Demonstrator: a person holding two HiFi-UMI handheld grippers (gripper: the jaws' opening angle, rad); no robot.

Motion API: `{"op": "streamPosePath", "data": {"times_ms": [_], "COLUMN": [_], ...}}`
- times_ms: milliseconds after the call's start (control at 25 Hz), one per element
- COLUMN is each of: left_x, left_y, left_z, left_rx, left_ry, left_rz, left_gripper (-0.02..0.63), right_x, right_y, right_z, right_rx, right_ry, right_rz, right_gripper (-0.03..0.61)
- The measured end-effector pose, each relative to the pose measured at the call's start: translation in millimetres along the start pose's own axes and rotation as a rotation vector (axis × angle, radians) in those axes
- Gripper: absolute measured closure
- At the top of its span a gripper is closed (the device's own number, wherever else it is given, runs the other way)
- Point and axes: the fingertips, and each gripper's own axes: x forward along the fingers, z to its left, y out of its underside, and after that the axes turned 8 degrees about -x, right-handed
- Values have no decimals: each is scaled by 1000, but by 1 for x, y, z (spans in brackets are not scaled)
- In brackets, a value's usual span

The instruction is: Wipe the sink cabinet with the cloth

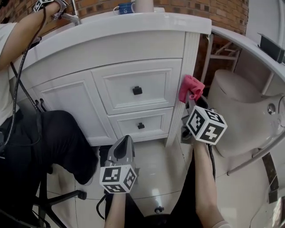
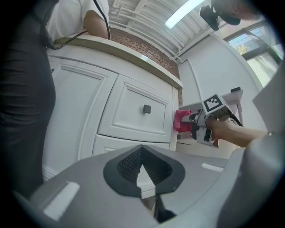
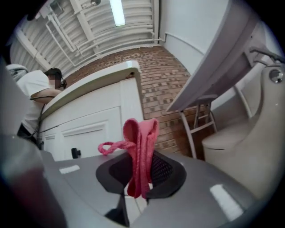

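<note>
The white sink cabinet (image 1: 133, 75) has a door at the left and two drawers with black knobs. My right gripper (image 1: 192, 100) is shut on a pink cloth (image 1: 190, 88), held against the cabinet's right corner post (image 1: 187, 75) beside the upper drawer. In the right gripper view the cloth (image 3: 140, 153) stands folded between the jaws. From the left gripper view the cloth (image 2: 181, 120) shows at the cabinet's right edge. My left gripper (image 1: 127, 141) hangs low before the bottom drawer, shut with nothing in it.
A person in a white top and dark trousers (image 1: 40, 138) stands at the cabinet's left, arm over the countertop. A white toilet (image 1: 240, 107) sits right of the cabinet. A blue mug (image 1: 125, 8) stands on the counter. A chair base (image 1: 58, 200) is on the tiled floor.
</note>
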Motion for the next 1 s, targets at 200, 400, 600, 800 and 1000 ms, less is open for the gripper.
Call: {"op": "streamPosePath", "data": {"times_ms": [200,400,600,800,1000], "left_x": [-2,-17,-48,-52,-44], "left_y": [4,0,-7,-6,8], "left_z": [5,29,65,106,104], "left_rx": [-32,-25,-18,-34,-54], "left_ry": [-28,-57,-79,-113,-106], "left_rz": [-7,-20,-38,-39,-14], "left_gripper": [600,600,600,600,600], "right_x": [-22,-23,-13,9,16], "right_y": [-1,28,85,111,109], "right_z": [-8,124,261,311,224], "right_rx": [51,17,-70,-158,-84], "right_ry": [-19,-271,-518,-559,-391], "right_rz": [-22,-15,68,89,73], "right_gripper": [516,515,515,515,514]}}
